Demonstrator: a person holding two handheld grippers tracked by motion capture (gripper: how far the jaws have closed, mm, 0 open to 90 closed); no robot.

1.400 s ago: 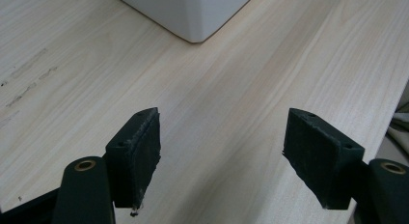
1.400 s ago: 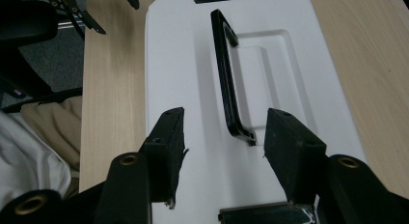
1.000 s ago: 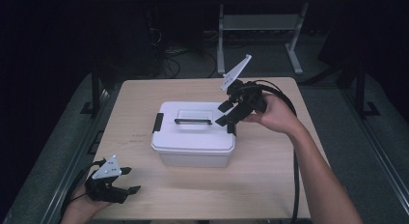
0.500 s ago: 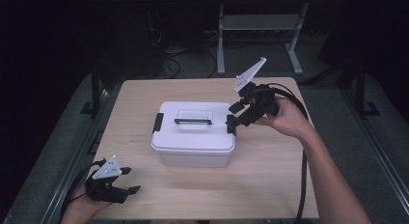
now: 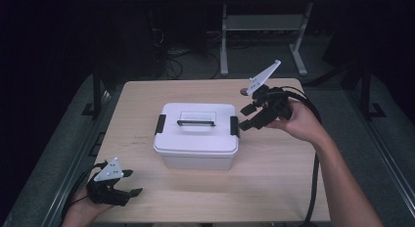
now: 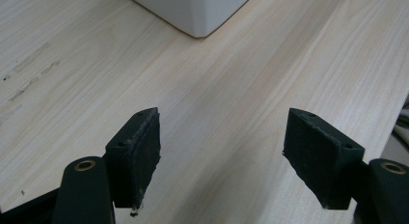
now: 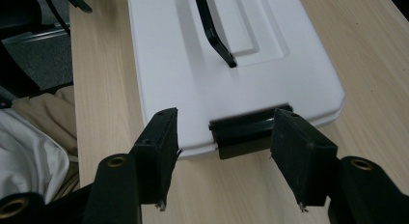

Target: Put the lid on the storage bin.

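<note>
Where our right gripper [image 5: 250,117] reaches, we find a white plastic box [image 5: 195,135] with rounded corners, a flat lid and a shallow recessed panel on top. A slim black handle [image 5: 195,123] lies flat across that panel, and a black latch clips each short end: the right latch [image 7: 247,132] and the left latch [image 5: 160,124]. The box sits on the middle of the pale wooden table [image 5: 274,178], its long axis running left to right across our view from above, the handle lined up with that axis and the latches facing outward at either end.

Our right gripper hovers at the box's right end, its jaws spread to either side of the right latch; they have just been opening, and the pads are not pressing on it. Our left gripper [image 5: 125,184] rests well apart from the box, off its near left corner at the table's edge, jaws released around bare wood [image 6: 217,137].
</note>
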